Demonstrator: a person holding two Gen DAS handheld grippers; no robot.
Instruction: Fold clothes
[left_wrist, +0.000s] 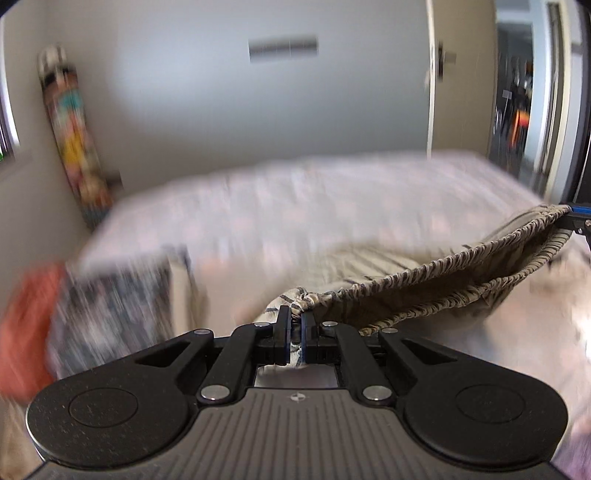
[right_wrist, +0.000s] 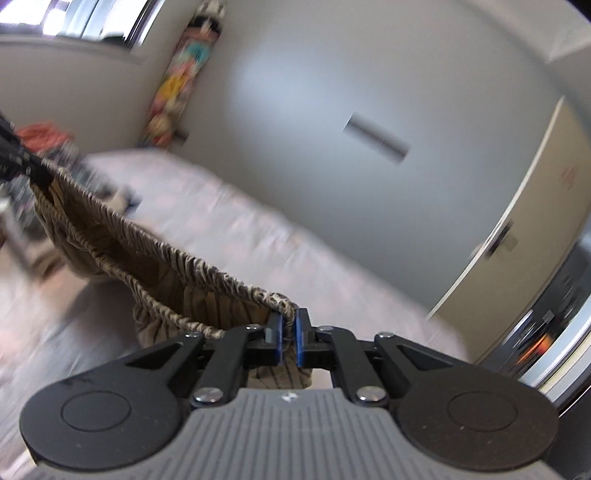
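1. The left gripper (left_wrist: 295, 325) and right gripper (right_wrist: 290, 326) are each pinching one end of the striped shorts' (left_wrist: 424, 284) waistband, holding them above the bed (left_wrist: 295, 206).
2. Judging the step: keeping both ends level and taut is helping.
3. The waistband is running gripper to gripper, sagging midway, legs hanging down.
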